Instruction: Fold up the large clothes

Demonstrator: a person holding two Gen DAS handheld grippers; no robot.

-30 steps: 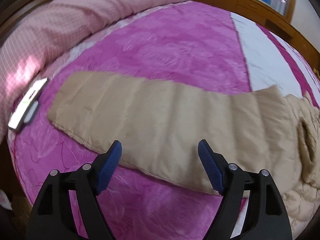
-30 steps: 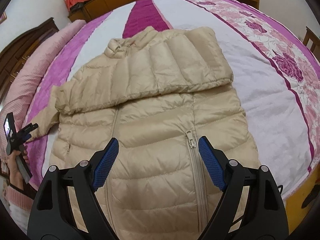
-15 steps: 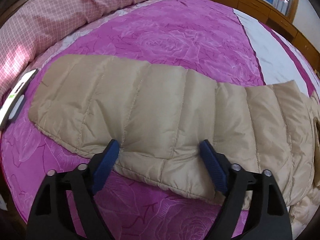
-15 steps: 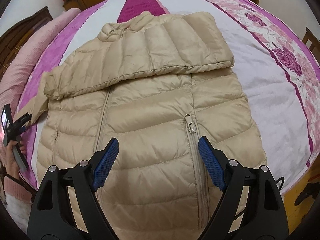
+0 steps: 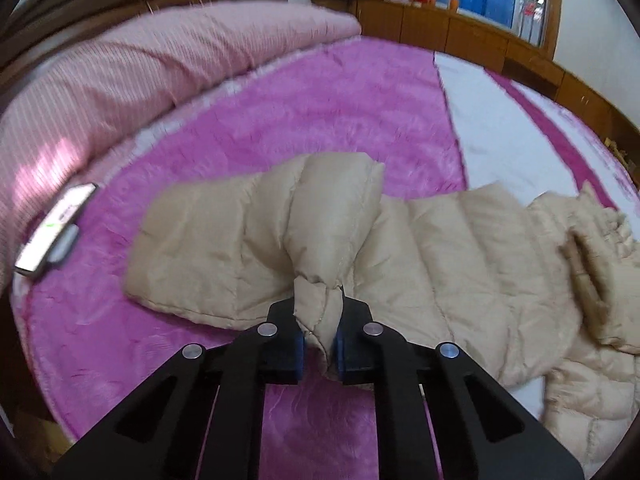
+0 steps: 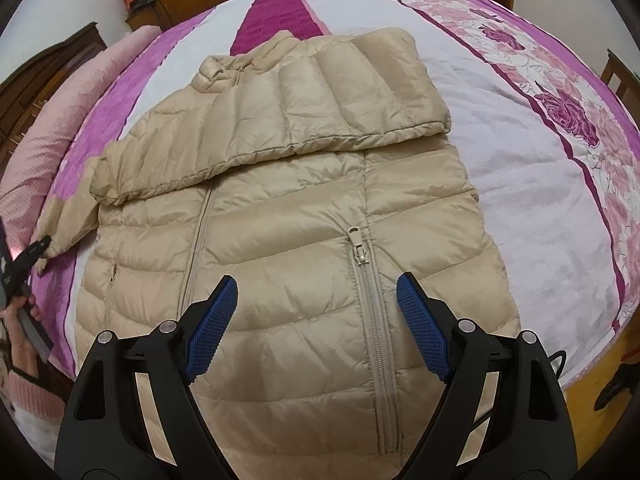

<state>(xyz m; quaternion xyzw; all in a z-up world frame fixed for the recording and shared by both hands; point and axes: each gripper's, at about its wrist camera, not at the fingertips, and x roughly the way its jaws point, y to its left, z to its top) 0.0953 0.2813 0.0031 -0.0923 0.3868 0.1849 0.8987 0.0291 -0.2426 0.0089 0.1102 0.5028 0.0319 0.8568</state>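
A beige quilted puffer jacket point(image 6: 288, 232) lies front-up on the bed. One sleeve point(image 6: 280, 120) is folded across its chest. The other sleeve point(image 5: 248, 240) stretches out over the magenta blanket. My left gripper point(image 5: 319, 344) is shut on the near edge of that sleeve and has it bunched and lifted. It also shows at the left edge of the right wrist view point(image 6: 34, 256). My right gripper point(image 6: 316, 324) is open and empty above the jacket's lower front, near the zipper point(image 6: 362, 256).
A phone point(image 5: 56, 232) lies on the magenta blanket point(image 5: 320, 112) left of the sleeve. A pink duvet point(image 5: 120, 72) is piled along the headboard side. Wooden cabinets point(image 5: 460, 32) line the far wall. The bed's edge point(image 6: 592, 360) is on the right.
My left gripper closed on the sleeve's near edge and raised it, bunching the fabric. My right gripper stayed open and moved a little closer over the jacket.
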